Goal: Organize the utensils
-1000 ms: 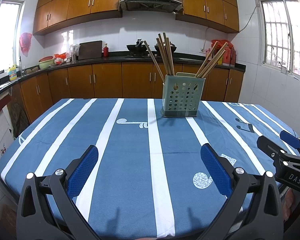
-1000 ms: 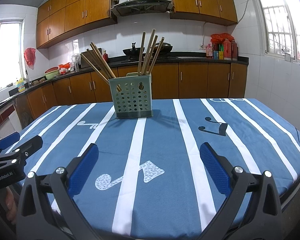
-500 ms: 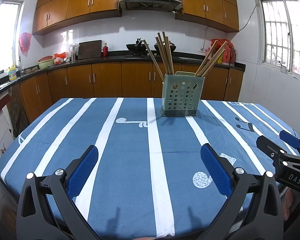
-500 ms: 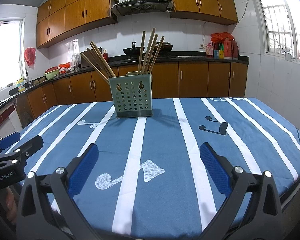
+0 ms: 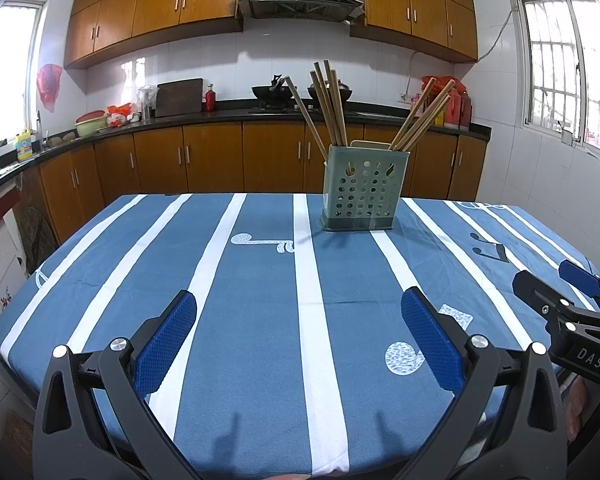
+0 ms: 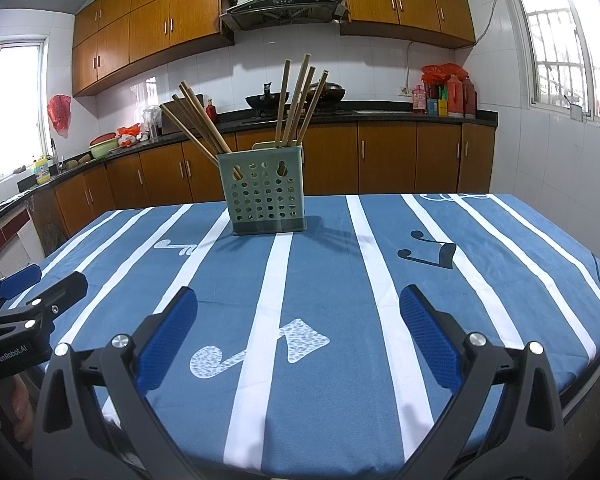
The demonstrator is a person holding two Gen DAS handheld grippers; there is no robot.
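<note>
A pale green perforated utensil holder (image 5: 363,191) (image 6: 265,195) stands upright at the far side of the table. Several wooden chopsticks (image 5: 331,104) (image 6: 296,100) lean out of it in two bunches, one per compartment. My left gripper (image 5: 298,320) hovers open over the near table edge, with nothing between its blue pads. My right gripper (image 6: 298,320) is likewise open and holds nothing. Each gripper also shows at the side of the other's view: the right gripper (image 5: 556,292) low right, the left gripper (image 6: 40,284) low left.
A blue tablecloth (image 5: 260,288) with white stripes and music notes covers the table. Behind it run wooden kitchen cabinets (image 5: 220,160), a dark counter with a wok (image 5: 272,94) and red bottles (image 6: 456,94). Windows flank both sides.
</note>
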